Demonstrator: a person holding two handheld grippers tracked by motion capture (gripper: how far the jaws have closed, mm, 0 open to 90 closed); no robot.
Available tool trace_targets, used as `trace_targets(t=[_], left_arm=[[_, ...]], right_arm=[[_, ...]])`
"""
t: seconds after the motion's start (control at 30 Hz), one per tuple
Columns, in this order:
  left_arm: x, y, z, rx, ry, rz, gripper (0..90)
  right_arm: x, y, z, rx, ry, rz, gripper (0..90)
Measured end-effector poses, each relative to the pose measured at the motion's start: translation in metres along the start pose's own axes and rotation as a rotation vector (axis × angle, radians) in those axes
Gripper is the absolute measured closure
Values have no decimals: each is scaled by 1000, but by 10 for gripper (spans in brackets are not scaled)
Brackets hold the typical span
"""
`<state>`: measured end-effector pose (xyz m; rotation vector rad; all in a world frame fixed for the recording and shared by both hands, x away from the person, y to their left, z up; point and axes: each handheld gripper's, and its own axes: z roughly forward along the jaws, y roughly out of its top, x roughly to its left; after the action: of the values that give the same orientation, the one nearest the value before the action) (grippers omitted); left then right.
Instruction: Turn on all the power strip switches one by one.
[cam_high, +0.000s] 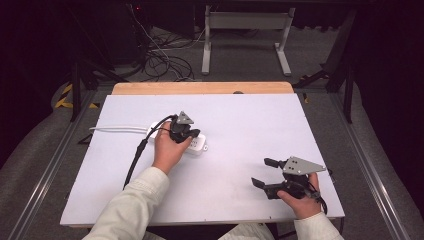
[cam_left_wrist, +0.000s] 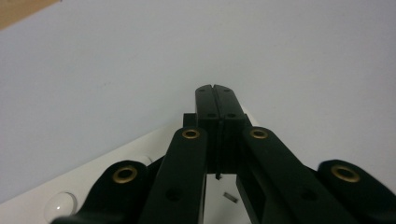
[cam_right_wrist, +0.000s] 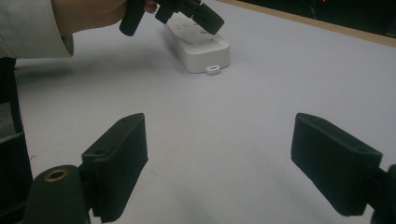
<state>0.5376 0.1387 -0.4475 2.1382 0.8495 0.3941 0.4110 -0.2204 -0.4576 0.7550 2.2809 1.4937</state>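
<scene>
A white power strip (cam_high: 199, 145) lies left of the table's middle, and its white cable (cam_high: 120, 129) runs off to the left. My left gripper (cam_high: 196, 133) hovers just over the strip's right end. In the left gripper view its two pads (cam_left_wrist: 215, 91) are pressed flat together, with the strip's white top (cam_left_wrist: 93, 163) right beneath them. My right gripper (cam_high: 262, 172) rests near the front right of the table with its jaws spread wide. In the right gripper view (cam_right_wrist: 224, 163) nothing is between them, and they face the strip (cam_right_wrist: 201, 44) and the left gripper (cam_right_wrist: 205, 16) farther off.
The white table top (cam_high: 240, 125) has a wooden strip (cam_high: 200, 88) along its far edge. Beyond it, a metal stand (cam_high: 245, 35) and tangled cables (cam_high: 165, 60) sit on the floor. Rails run along both sides of the table.
</scene>
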Motion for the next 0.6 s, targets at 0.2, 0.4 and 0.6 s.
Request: trace_targets(t=[0.2, 0.4, 0.6], left_arm=[[-9, 4, -19, -34, -16, 16, 899], [-14, 6, -35, -71, -21, 40, 899], [-19, 8, -47, -92, -38, 48, 898]], right_arm=[[-1, 3, 3, -7, 4, -6, 194], [-2, 5, 5, -9, 13, -10, 194], [-3, 5, 6, -10, 17, -11, 194]])
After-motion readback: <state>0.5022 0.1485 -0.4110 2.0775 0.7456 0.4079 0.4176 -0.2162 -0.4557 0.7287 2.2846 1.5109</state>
